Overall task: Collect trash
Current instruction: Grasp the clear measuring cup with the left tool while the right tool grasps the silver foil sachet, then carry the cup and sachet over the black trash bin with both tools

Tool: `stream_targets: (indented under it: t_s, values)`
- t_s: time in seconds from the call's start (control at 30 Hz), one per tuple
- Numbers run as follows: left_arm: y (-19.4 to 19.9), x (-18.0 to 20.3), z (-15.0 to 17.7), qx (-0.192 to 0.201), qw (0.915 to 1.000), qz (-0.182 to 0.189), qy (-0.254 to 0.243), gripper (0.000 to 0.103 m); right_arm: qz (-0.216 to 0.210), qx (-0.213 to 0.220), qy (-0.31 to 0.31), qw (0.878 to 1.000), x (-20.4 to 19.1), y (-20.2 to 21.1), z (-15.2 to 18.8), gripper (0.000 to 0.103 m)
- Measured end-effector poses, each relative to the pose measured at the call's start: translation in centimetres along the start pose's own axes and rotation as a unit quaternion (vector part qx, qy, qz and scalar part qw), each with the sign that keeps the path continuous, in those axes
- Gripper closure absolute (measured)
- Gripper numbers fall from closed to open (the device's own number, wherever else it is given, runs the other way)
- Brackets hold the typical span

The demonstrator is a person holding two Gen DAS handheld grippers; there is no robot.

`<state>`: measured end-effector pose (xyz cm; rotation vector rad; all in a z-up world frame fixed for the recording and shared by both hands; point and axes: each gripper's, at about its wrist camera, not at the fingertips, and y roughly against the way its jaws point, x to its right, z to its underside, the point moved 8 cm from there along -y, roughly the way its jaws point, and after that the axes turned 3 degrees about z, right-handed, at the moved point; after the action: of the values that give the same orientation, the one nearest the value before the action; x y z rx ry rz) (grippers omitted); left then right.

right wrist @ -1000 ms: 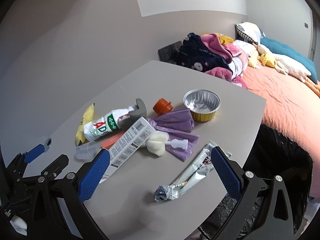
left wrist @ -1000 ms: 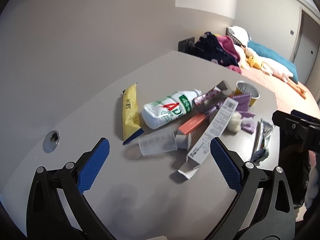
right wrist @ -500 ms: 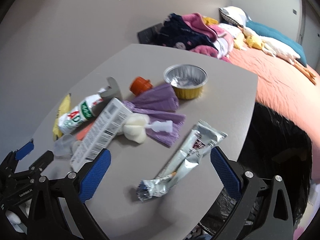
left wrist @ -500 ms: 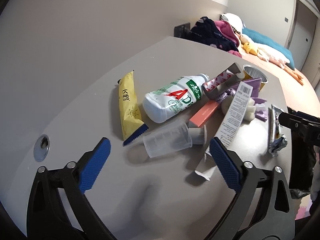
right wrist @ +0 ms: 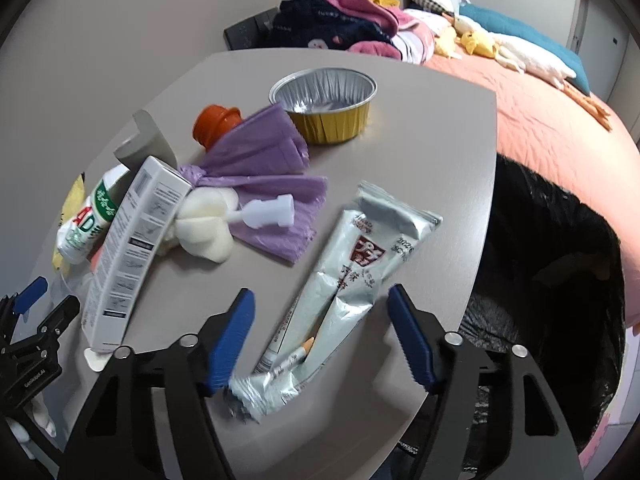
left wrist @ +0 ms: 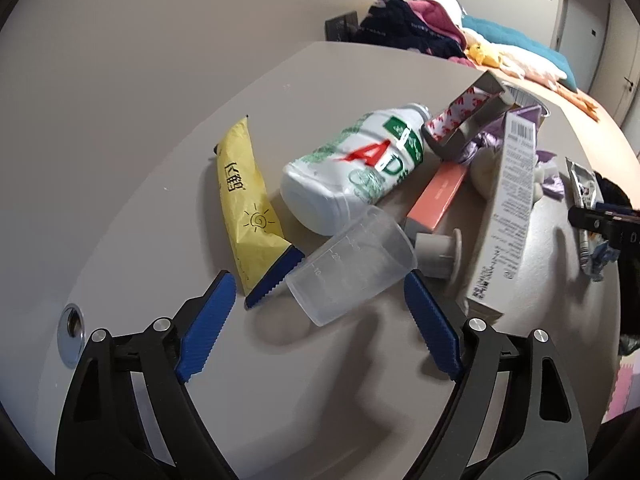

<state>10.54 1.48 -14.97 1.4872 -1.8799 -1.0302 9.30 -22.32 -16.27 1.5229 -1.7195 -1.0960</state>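
Now, the scene from largest thing to smallest:
Table (right wrist: 440,128): grey top with the trash spread over it.
Black bag (right wrist: 552,248): hangs at 3 o'clock of the table edge in the right wrist view; it seems to be the place for the trash.
Left gripper (left wrist: 316,312): jaws wide apart, holding nothing; it hangs low over the table, and the clear cup lies between the blue fingertips.
Right gripper (right wrist: 320,336): jaws also apart and empty, set on both sides of the silver wrapper.
White bottle (left wrist: 352,168): lies on its side at 12 o'clock from the cup, touching it.
Silver wrapper (right wrist: 340,292): flat near the table edge.
Clear cup (left wrist: 352,268): on its side.
Step in hand: both grippers reach for a first pick; nothing is collected yet, by judgement.
Next move: probably each gripper must go a little lower and close, then carry toward the bag.
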Motion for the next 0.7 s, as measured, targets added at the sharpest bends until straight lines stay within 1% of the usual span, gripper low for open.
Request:
stream_targets:
  t_s: [0.07,0.1,0.17,0.2,0.27,0.33,0.37,0.4,0.43,0.47,0.5,0.57,0.7]
  values:
    - [-0.4,0.1,-0.1,-0.002,1.0,0.005,-0.005,0.023,0.007,0.005,0.005,1.0,0.0,0.0,0.0,0.042]
    - [-0.5,0.1,-0.2,-0.001,0.9999,0.007,-0.009,0.023,0.011,0.007,0.008,1.0,0.0,0.0,0.0,0.043]
    - [-0.6,0.2,-0.4,0.002,0.9998,0.009,-0.017,0.024,0.018,0.01,0.013,1.0,0.0,0.0,0.1,0.05]
    - [-0.8,0.4,-0.6,0.003,0.9997,0.011,-0.021,0.024,0.02,0.012,0.014,1.0,0.1,0.0,0.1,0.052]
    - [-1.0,0.5,-0.8,0.003,0.9995,0.011,-0.029,0.025,0.024,0.013,0.017,0.999,0.2,0.0,0.0,0.061]
    - [-1.2,0.6,-1.0,0.002,0.9992,0.014,-0.037,0.028,0.024,0.013,0.018,0.999,0.2,0.0,-0.1,0.064]
    - [-1.3,0.6,-1.1,0.001,0.9991,0.016,-0.039,0.033,0.02,0.013,0.017,1.0,0.3,0.0,-0.1,0.066]
    - [-1.3,0.6,-1.2,0.001,0.9991,0.017,-0.04,0.041,0.015,0.012,0.015,1.0,0.3,0.1,-0.1,0.068]
    - [-1.4,0.6,-1.3,0.002,0.999,0.02,-0.039,0.046,0.012,0.011,0.014,1.0,0.2,0.0,-0.2,0.069]
    - [-1.5,0.5,-1.4,0.001,0.9991,0.023,-0.037,0.056,0.01,0.01,0.014,1.0,0.2,0.0,-0.3,0.07]
    - [-1.5,0.4,-1.4,0.002,0.9992,0.023,-0.032,0.059,0.005,0.01,0.012,1.0,0.2,0.1,-0.2,0.071]
    - [-1.3,0.4,-1.5,0.009,0.9993,0.029,-0.022,0.06,0.0,0.011,0.009,1.0,0.3,0.3,-0.3,0.074]
    - [-0.3,0.2,-1.4,0.024,0.9987,0.044,0.011,0.061,-0.015,0.009,0.003,1.0,0.3,0.7,-0.3,0.077]
